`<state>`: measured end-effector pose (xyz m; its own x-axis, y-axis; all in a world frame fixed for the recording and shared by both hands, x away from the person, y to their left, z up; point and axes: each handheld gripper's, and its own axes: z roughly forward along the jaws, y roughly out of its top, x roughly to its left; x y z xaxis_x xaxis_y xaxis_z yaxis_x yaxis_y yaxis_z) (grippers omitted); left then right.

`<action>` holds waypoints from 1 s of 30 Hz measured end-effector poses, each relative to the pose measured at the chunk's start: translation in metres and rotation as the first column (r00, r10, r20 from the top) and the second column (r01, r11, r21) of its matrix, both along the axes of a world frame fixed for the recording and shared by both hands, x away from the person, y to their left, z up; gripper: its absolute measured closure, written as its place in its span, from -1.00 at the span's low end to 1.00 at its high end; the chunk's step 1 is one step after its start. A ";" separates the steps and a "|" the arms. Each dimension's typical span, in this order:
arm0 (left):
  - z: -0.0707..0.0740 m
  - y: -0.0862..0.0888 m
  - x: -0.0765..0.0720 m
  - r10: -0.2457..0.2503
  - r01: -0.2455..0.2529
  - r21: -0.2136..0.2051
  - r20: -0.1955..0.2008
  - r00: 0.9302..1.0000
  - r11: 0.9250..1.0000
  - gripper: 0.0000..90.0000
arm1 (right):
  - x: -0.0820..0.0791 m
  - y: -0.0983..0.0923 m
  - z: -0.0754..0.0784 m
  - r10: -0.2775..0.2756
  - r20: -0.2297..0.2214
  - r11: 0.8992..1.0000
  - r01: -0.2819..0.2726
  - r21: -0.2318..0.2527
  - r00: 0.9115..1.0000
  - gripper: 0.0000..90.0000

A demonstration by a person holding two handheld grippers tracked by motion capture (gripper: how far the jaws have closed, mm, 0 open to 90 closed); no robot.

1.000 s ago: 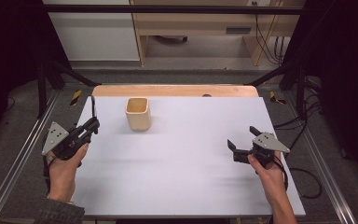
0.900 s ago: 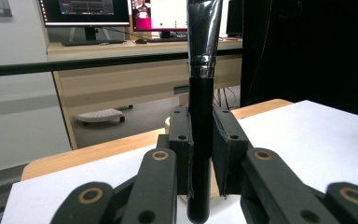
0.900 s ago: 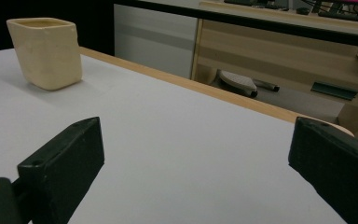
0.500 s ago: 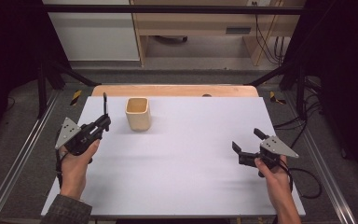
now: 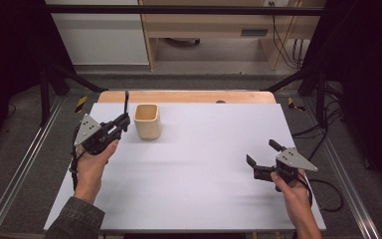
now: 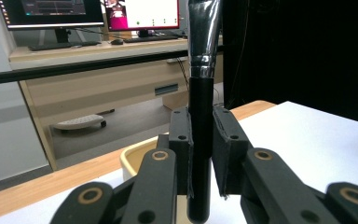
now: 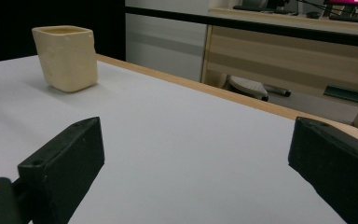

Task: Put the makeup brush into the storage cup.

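A cream square cup point(image 5: 146, 121) stands upright on the white table top point(image 5: 194, 169), toward its far left. My left gripper point(image 5: 124, 121) is just left of the cup, shut on a black-handled brush point(image 5: 127, 102) that stands upright between its jaws. In the left gripper view the brush handle point(image 6: 199, 154) is clamped between the pads, its metal ferrule point(image 6: 204, 37) above them, and the cup rim point(image 6: 137, 156) lies just behind. My right gripper point(image 5: 261, 155) hovers open at the right, with nothing between its jaws. The right gripper view has the cup point(image 7: 66, 57) far off to the left.
A wooden strip point(image 5: 186, 96) borders the table's far edge. Metal rails point(image 5: 15, 179) run along both sides. Cables point(image 5: 323, 191) trail near the right hand. Beyond the table stand a wooden desk point(image 6: 98, 74) and monitors point(image 6: 51, 11).
My left gripper has carried the brush forward and to the right, from the table's left edge up beside the cup. The right hand has drifted slightly toward the near edge.
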<state>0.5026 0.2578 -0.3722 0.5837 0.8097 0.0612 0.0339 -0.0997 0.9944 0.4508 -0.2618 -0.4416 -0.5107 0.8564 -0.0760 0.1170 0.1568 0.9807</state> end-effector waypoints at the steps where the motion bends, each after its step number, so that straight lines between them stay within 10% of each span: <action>1: 0.001 -0.001 0.001 -0.002 0.002 -0.004 0.000 1.000 1.000 0.76 | 0.000 0.000 0.000 0.001 0.000 1.000 -0.001 -0.003 1.000 -0.91; 30: -0.011 -0.027 0.032 0.048 -0.048 0.021 -0.009 0.999 0.999 0.75 | -0.016 0.007 -0.011 0.038 -0.029 0.999 -0.037 0.027 0.999 -0.87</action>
<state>0.5349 0.2308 -0.3831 0.5450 0.8353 0.0725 0.0488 -0.1180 0.9918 0.4349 -0.2547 -0.4524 -0.5443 0.8380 -0.0378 0.1404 0.1354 0.9808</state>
